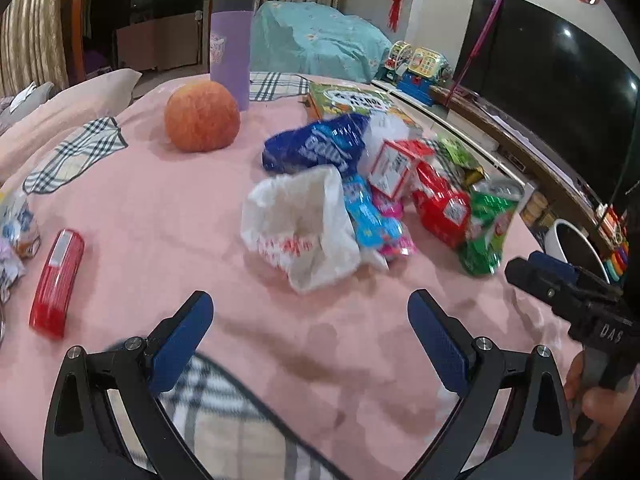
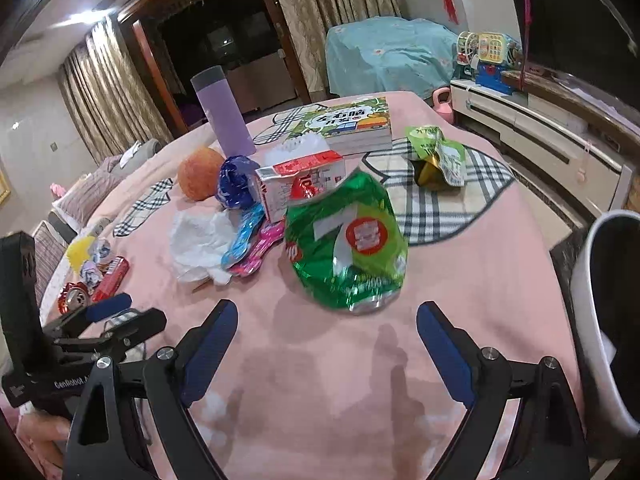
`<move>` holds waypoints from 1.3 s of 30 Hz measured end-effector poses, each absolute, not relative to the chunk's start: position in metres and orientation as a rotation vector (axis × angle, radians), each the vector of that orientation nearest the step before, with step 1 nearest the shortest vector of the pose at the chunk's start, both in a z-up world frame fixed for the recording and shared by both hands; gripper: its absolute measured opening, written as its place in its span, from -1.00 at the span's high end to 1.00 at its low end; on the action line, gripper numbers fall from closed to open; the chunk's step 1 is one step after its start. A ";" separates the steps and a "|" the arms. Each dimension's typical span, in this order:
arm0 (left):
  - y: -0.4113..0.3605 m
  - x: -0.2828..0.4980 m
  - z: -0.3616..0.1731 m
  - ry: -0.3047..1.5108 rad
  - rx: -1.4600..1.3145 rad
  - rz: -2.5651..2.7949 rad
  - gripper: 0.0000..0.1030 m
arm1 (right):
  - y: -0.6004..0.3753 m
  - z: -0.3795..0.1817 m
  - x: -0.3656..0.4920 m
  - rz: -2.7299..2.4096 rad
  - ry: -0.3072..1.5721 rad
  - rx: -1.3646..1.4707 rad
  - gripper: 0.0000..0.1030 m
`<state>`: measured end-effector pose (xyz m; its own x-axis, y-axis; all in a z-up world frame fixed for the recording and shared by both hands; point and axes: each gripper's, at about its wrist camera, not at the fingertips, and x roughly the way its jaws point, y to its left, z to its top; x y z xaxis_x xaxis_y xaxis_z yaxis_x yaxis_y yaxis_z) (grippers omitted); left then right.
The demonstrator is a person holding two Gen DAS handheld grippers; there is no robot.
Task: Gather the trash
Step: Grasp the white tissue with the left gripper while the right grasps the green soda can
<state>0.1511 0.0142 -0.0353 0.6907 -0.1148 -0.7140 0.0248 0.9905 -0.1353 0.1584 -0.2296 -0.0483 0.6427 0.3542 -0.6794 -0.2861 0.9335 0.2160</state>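
While both of my grippers hang above the pink bed, the trash lies heaped near one landmark, the orange fruit. My left gripper has its jaws spread wide with nothing between them; my right gripper is the same, wide apart and empty.

Largest to smallest: one book behind and right of the fruit, one purple flask upright just behind it, one green crushed bag to its right and nearer me. One white crumpled bag lies in front of the fruit, one blue wrapper just right of it, one red-and-white carton beyond that. One red packet touches the green bag. One small green pouch sits far right, well apart. One red tube lies far left of the fruit.
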 end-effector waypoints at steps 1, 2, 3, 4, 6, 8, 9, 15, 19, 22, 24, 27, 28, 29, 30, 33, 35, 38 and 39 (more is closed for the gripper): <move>0.016 0.157 -0.034 0.802 -0.120 -0.074 -0.94 | -0.228 -0.049 0.164 0.369 0.793 0.079 -0.79; 0.017 0.160 -0.034 0.799 -0.120 -0.070 -0.93 | -0.226 -0.049 0.167 0.371 0.796 0.065 -0.79; 0.018 0.164 -0.033 0.796 -0.120 -0.069 -0.92 | -0.224 -0.050 0.171 0.374 0.799 0.053 -0.79; 0.019 0.169 -0.033 0.793 -0.122 -0.069 -0.91 | -0.223 -0.051 0.174 0.376 0.802 0.041 -0.79; 0.020 0.176 -0.033 0.796 -0.120 -0.074 -0.77 | -0.220 -0.055 0.183 0.384 0.809 0.016 -0.79; 0.021 0.183 -0.035 0.803 -0.127 -0.086 -0.68 | -0.218 -0.059 0.190 0.397 0.826 0.009 -0.79; 0.021 0.184 -0.035 0.805 -0.131 -0.091 -0.61 | -0.218 -0.060 0.192 0.409 0.833 0.012 -0.79; 0.020 0.197 -0.045 0.842 -0.144 -0.111 -0.18 | -0.227 -0.058 0.198 0.481 0.829 0.062 -0.79; 0.016 0.199 -0.048 0.845 -0.128 -0.111 -0.01 | -0.234 -0.056 0.204 0.478 0.816 0.057 -0.79; 0.015 0.197 -0.046 0.837 -0.120 -0.116 0.16 | -0.234 -0.059 0.211 0.484 0.832 0.059 -0.78; 0.014 0.195 -0.044 0.831 -0.120 -0.133 0.50 | -0.232 -0.061 0.211 0.482 0.837 0.048 -0.67; 0.012 0.191 -0.041 0.821 -0.109 -0.138 0.70 | -0.230 -0.058 0.206 0.455 0.828 0.015 0.20; 0.011 0.189 -0.040 0.821 -0.113 -0.149 0.73 | -0.231 -0.058 0.203 0.452 0.834 0.013 0.29; 0.010 0.187 -0.039 0.821 -0.115 -0.154 0.74 | -0.232 -0.057 0.200 0.457 0.838 0.020 0.43; 0.010 0.185 -0.039 0.820 -0.114 -0.155 0.75 | -0.233 -0.056 0.197 0.461 0.838 0.021 0.44; 0.008 0.179 -0.039 0.819 -0.118 -0.168 0.78 | -0.233 -0.055 0.187 0.465 0.838 0.009 0.47; 0.008 0.173 -0.039 0.823 -0.125 -0.179 0.79 | -0.234 -0.055 0.177 0.480 0.840 0.019 0.56; 0.008 0.167 -0.041 0.829 -0.131 -0.189 0.78 | -0.229 -0.057 0.166 0.536 0.855 0.039 0.66; 0.007 0.167 -0.041 0.831 -0.131 -0.189 0.78 | -0.226 -0.057 0.163 0.564 0.858 0.041 0.63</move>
